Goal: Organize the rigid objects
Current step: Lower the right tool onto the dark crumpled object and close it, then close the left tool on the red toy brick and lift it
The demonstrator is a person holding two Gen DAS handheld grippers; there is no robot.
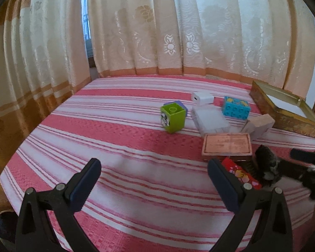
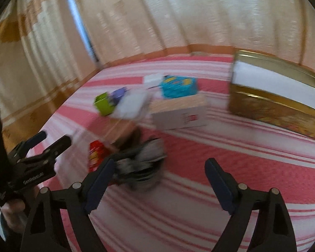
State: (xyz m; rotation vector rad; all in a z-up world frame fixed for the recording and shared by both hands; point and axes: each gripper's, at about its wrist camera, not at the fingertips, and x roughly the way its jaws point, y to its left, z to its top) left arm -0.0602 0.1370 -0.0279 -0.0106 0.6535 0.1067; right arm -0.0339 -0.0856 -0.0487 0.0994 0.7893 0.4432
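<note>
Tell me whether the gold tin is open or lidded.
Open: the gold tin has no lid on it, and its pale inside shows between the rims.

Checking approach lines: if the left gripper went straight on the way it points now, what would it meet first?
Most likely bare striped bedspread: nothing lies between the open left gripper fingers. The green block sits farther along, slightly right; depth is unclear.

1. Green brick (image 1: 173,117) tipped on its side on the striped cover, left of the cluster; purple piece (image 1: 179,104) just behind.
2. White charger (image 1: 202,97) at the back, beside blue studded brick (image 1: 236,107).
3. Clear plastic case (image 1: 210,119) lies flat, centre.
4. White carton (image 1: 258,126) & copper-lidded box (image 1: 226,146) nearer the camera.
5. Red packet (image 1: 241,174) partly under the copper box's front.
6. Gold tin (image 1: 287,113) open, far right, white-lined.
</note>
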